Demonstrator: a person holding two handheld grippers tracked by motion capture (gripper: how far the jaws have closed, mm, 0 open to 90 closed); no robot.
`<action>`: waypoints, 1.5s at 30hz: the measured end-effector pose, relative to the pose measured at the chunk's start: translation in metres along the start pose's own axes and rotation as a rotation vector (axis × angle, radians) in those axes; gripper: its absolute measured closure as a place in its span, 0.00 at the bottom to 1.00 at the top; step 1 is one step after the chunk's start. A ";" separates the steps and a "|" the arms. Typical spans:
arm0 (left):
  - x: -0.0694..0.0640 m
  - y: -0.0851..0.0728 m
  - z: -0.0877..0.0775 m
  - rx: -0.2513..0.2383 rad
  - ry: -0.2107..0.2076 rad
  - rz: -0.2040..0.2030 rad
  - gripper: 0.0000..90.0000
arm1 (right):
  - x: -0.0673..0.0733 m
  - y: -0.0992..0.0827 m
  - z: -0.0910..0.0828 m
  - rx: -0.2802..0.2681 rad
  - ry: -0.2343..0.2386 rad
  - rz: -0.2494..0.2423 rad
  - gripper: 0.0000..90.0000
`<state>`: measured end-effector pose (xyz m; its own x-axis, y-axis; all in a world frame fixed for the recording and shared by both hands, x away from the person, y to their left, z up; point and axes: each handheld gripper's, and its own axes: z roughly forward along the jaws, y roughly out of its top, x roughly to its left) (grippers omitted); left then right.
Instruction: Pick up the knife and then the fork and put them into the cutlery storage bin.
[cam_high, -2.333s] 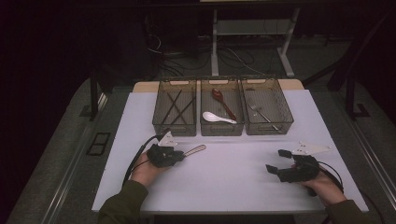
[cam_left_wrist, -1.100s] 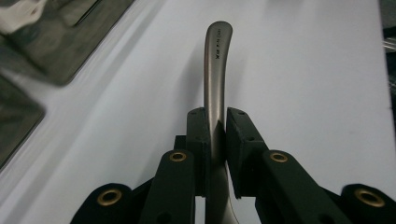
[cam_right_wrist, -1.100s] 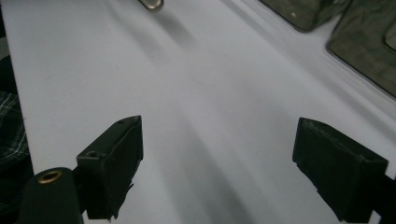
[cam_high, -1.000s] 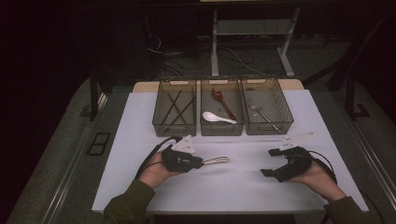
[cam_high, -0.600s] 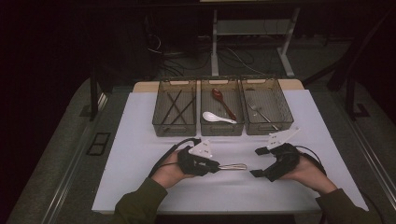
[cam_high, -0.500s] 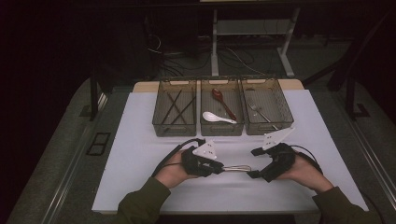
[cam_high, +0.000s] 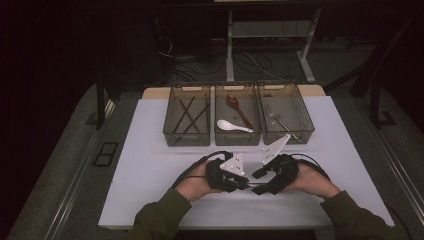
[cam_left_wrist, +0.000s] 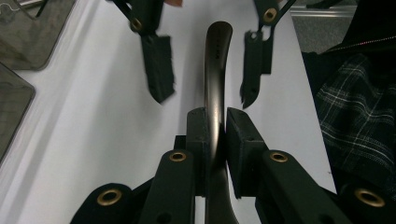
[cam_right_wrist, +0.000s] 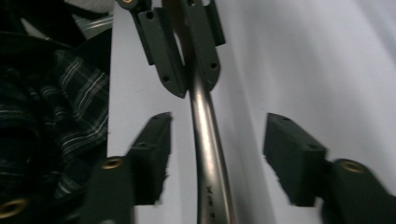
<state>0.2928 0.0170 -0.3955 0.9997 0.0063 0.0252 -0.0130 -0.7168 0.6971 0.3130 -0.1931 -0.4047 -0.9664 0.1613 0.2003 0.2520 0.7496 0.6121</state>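
Note:
My left gripper (cam_left_wrist: 215, 126) is shut on a long metal utensil (cam_left_wrist: 217, 60), whose handle sticks out forward past the pads. In the high view both hands meet at the front middle of the white mat, left gripper (cam_high: 244, 183) facing right gripper (cam_high: 258, 182). The right gripper (cam_right_wrist: 219, 142) has its jaws on either side of the utensil's free end (cam_right_wrist: 210, 158). They have just been closing, but a gap remains on each side and the pads do not touch the metal. Across from it, the left gripper (cam_right_wrist: 195, 86) clamps the same utensil.
Three clear bins stand side by side at the back of the mat (cam_high: 150, 165): the left bin (cam_high: 170, 117) holds dark sticks, the middle bin (cam_high: 218, 136) a white spoon (cam_high: 231, 126) and a red spoon (cam_high: 235, 102), and the right bin (cam_high: 307, 120) a fork (cam_high: 275, 117). A plaid garment (cam_left_wrist: 359, 102) lies close by.
Both hands have come together toward the mat's middle. The left brought the utensil to the right, and the right gripper moved left until its jaws flank the utensil's free end.

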 end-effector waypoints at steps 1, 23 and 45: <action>-0.001 0.000 0.000 0.001 -0.001 -0.004 0.88 | 0.000 0.001 0.002 0.009 0.015 0.008 0.52; -0.001 0.003 -0.010 -0.034 0.007 0.007 0.99 | 0.000 0.007 0.025 0.101 0.068 -0.069 0.92; 0.000 -0.029 -0.031 -0.098 0.060 -0.136 0.88 | -0.010 -0.004 0.006 0.073 -0.028 -0.013 0.92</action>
<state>0.2929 0.0592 -0.3934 0.9893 0.1422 -0.0335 0.1171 -0.6353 0.7633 0.3214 -0.1940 -0.4133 -0.9710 0.1681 0.1703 0.2355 0.7966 0.5567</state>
